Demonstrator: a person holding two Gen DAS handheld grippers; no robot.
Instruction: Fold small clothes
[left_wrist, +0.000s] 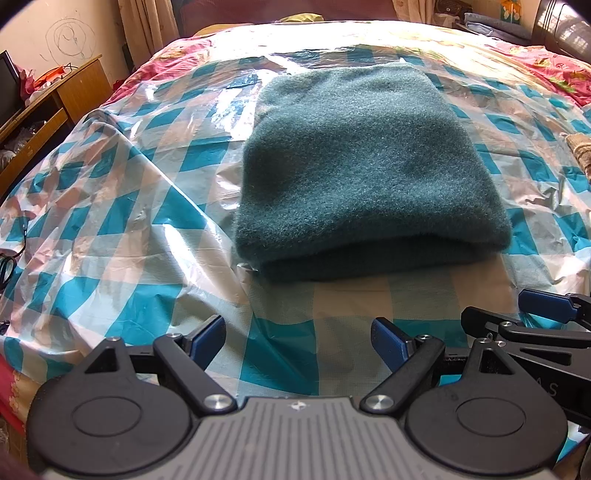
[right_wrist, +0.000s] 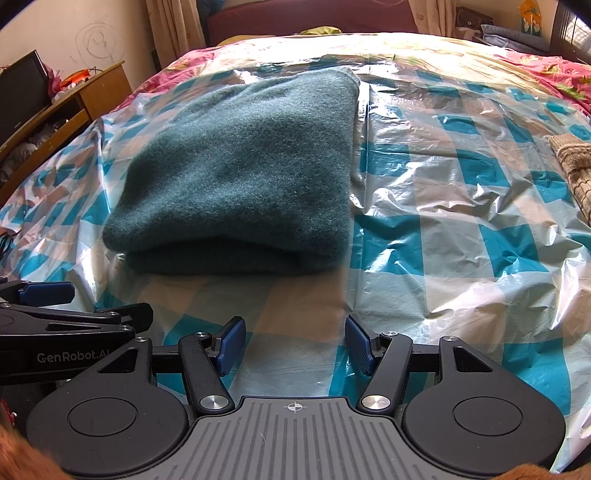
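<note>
A dark green fleece garment (left_wrist: 369, 173) is seen lying folded on the checked plastic sheet (left_wrist: 122, 206) spread over the bed; it fills the centre of the left wrist view and the centre-left of the right wrist view (right_wrist: 240, 177). Two layers are shown at its near edge, the upper one bulging over the lower. The left tongs (left_wrist: 298, 339) are held wide apart and empty at the bottom of the frame, clear of the cloth. The right tongs (right_wrist: 295, 345) are likewise spread and hold nothing; in the left wrist view they appear at the lower right edge (left_wrist: 532, 314).

The fold of this piece is judged to be done or nearly so, with both tools drawn off from it. If another fold is wanted, the near edge would have to be pinched through both layers and carried toward the far edge; otherwise the bundle may be set aside.

A tan knitted item (right_wrist: 576, 170) is cut off at the right edge, so its kind cannot be told. The far edge of the garment is foreshortened, and which garment it is cannot be made out.
</note>
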